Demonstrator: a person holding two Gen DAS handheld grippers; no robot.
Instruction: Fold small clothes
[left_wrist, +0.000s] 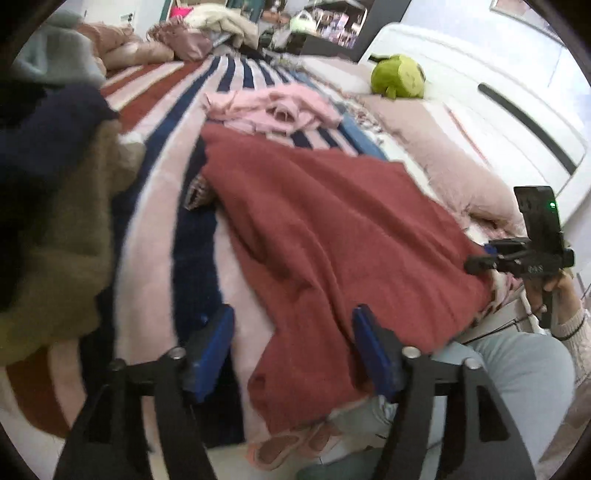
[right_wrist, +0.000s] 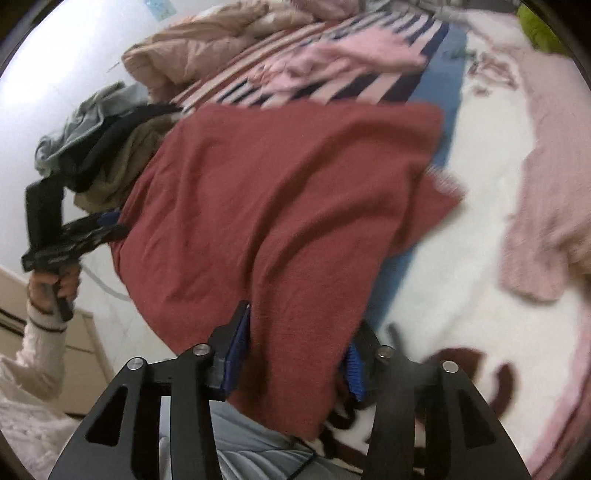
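Note:
A dark red knit garment (left_wrist: 332, 229) lies spread over the striped bed cover, its near edge hanging off the bed's front. It also fills the right wrist view (right_wrist: 280, 206). My left gripper (left_wrist: 291, 350) is open, its blue pads on either side of the garment's near left corner, apart from it. My right gripper (right_wrist: 295, 354) is open, with the garment's near edge hanging between its jaws. The right gripper also shows in the left wrist view (left_wrist: 476, 264) at the garment's right edge. The left gripper shows in the right wrist view (right_wrist: 110, 225) at its left edge.
A pink garment (left_wrist: 273, 110) lies crumpled farther back on the striped bed cover (left_wrist: 159, 236). A pile of grey, navy and olive clothes (left_wrist: 55, 192) sits at the left. A green plush toy (left_wrist: 399, 77) and a pink blanket (left_wrist: 443, 162) lie at the right.

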